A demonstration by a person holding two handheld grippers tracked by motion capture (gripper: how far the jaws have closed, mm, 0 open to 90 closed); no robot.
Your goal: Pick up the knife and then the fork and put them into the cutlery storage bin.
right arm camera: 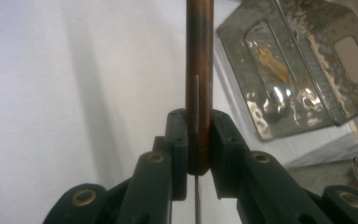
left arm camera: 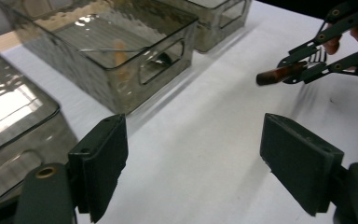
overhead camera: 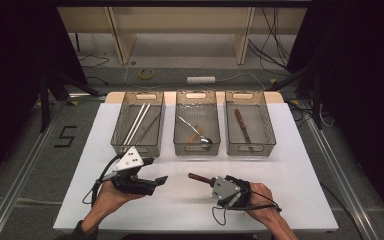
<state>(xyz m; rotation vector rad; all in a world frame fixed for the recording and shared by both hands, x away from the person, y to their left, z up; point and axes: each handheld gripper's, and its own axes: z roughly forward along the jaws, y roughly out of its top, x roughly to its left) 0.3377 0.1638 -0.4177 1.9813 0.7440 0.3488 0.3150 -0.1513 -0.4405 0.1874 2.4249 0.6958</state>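
My right gripper [right arm camera: 198, 140] is clamped on the brown wooden handle of a table knife [right arm camera: 199, 70], holding it above the white tabletop [overhead camera: 290, 165], in front of the middle clear plastic bin [overhead camera: 197, 131]. My left gripper [left arm camera: 193, 163] sits left of it, jaws wide apart with nothing between them. Beyond, the middle bin holds a metal spoon [overhead camera: 196, 131]; left of it, a bin holds pale chopsticks [overhead camera: 137, 124]; right of it, a bin holds another brown-handled knife [overhead camera: 242, 126].
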